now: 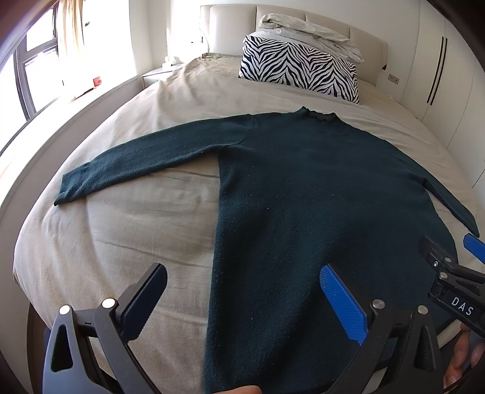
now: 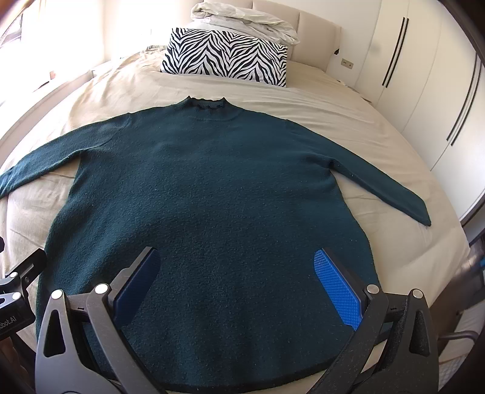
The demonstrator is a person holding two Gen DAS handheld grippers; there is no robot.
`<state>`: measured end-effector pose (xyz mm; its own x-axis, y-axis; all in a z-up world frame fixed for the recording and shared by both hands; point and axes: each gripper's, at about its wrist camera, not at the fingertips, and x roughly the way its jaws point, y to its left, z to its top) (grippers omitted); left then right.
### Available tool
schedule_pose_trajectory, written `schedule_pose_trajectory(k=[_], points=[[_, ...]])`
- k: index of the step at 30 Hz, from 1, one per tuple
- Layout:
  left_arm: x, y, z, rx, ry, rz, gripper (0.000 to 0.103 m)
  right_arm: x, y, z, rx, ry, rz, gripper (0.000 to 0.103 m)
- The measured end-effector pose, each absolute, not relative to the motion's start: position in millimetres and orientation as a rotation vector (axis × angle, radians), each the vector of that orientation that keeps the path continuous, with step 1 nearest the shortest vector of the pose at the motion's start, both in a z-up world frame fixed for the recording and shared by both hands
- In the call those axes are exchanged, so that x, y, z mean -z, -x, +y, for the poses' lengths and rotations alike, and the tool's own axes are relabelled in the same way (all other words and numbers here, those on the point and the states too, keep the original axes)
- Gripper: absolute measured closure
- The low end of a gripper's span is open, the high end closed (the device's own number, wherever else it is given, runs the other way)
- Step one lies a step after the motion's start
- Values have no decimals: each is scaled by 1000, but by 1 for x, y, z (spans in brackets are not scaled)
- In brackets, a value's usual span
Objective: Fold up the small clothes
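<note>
One dark teal sweater [image 2: 206, 194], flat, unfolded

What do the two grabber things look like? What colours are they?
Both the left gripper and the right gripper have black plastic frames with triangular cut-outs, silver round bolts, and two flat fingers with bumpy blue pads. White lettering marks their sides.

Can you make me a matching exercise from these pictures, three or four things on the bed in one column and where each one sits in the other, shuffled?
Things:
1. dark teal knitted sweater
2. zebra-striped black and white pillow
3. crumpled white bedding
4. open left gripper

Places:
A. on top of the pillow, against the headboard
B. spread flat on the beige bedsheet, sleeves out
C. over the sweater's left edge, near the hem
D. beyond the sweater's collar

Pairs: 1-B, 2-D, 3-A, 4-C
</note>
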<state>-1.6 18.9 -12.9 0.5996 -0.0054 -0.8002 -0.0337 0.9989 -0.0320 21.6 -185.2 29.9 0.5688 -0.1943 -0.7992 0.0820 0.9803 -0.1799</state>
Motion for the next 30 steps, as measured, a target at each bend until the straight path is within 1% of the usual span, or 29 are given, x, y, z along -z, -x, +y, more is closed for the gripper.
schedule_pose_trajectory(k=[14, 19, 24, 27, 30], points=[[17, -4, 20, -33, 35, 933, 0, -25, -27, -183, 153, 122, 956, 0], [24, -14, 23, 23, 122, 966, 0, -31, -30, -206, 94, -10, 923, 0], [35, -36, 33, 141, 323, 1024, 0, -44, -38, -288, 71, -274, 849, 0], [34, -46, 27, 131, 318, 999, 0, -42, -45, -366, 145, -441, 831, 0], [28, -57, 17, 139, 285, 944, 0, -27, -42, -461, 224, -660, 777, 0]])
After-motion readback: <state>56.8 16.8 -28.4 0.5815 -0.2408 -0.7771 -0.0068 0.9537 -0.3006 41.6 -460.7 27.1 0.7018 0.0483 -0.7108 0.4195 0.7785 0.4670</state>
